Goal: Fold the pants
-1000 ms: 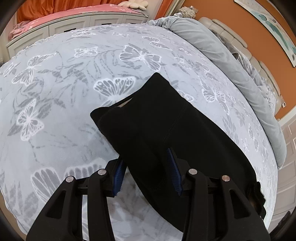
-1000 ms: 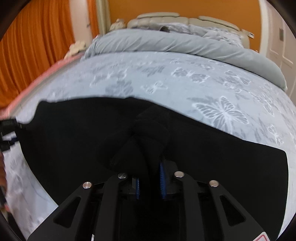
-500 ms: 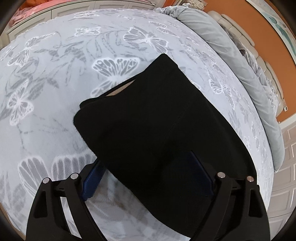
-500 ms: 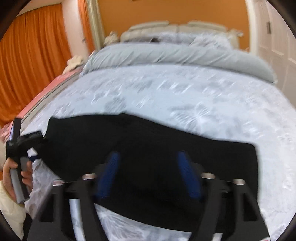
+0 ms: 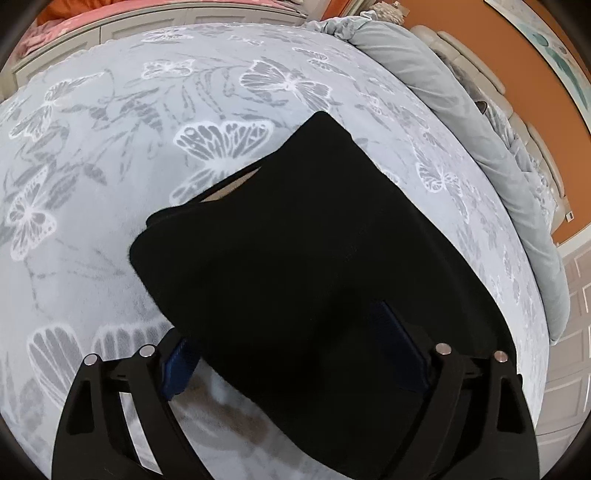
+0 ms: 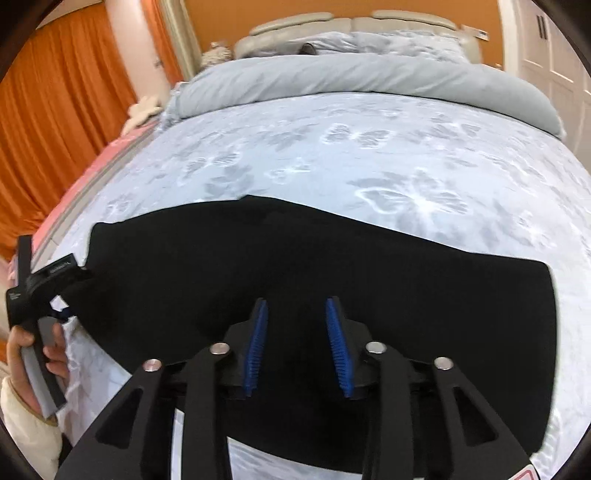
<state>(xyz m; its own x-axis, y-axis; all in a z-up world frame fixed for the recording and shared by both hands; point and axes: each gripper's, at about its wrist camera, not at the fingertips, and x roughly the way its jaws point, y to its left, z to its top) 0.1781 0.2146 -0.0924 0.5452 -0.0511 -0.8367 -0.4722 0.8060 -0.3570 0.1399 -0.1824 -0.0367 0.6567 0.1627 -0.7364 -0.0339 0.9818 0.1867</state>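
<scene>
Pants (image 6: 369,295) lie folded on the bed (image 6: 332,147); left tongs (image 5: 291,354) gape wide, right tongs (image 6: 297,332) are opening, both empty. Fingers dragging toward 6 o'clock could undo the fold.

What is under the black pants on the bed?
The black pants lie flat on the butterfly-print blanket, which shows all around them. A tan strip of lining shows at their open end. Anything else beneath is covered.

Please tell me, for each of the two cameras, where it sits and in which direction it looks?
Left wrist: on the left gripper, looking down at the black pants; its open fingers show.
Right wrist: on the right gripper, facing the headboard; its opening fingers, a hand show.
Shared: pants, bedspread.
</scene>
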